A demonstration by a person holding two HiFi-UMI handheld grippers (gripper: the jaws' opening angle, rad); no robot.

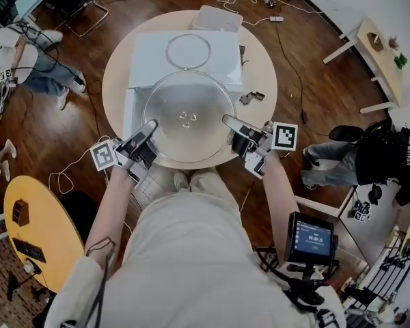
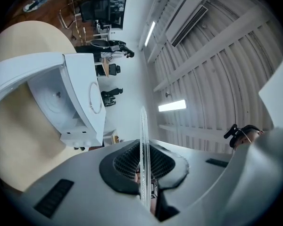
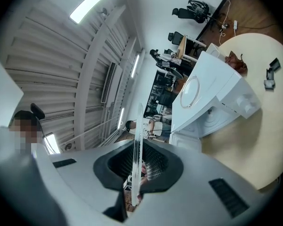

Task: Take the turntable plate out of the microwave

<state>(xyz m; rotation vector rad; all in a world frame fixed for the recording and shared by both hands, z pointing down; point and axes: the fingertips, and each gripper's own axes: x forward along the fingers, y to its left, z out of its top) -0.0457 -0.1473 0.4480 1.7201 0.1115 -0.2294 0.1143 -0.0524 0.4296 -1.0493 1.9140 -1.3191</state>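
— Two grippers, holding what?
— My left gripper (image 1: 150,126) and right gripper (image 1: 227,121) each pinch the plate (image 1: 189,108) by its rim. I hold it flat, out of the microwave (image 1: 184,53), over the table (image 1: 260,74).

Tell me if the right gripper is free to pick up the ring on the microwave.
Probably not yet: the right gripper is shut on the plate, as is the left gripper. The ring itself lies uncovered.

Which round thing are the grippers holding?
The big glass plate, pinched at its edges by the left gripper and right gripper. The thin ring just lies on top of the microwave.
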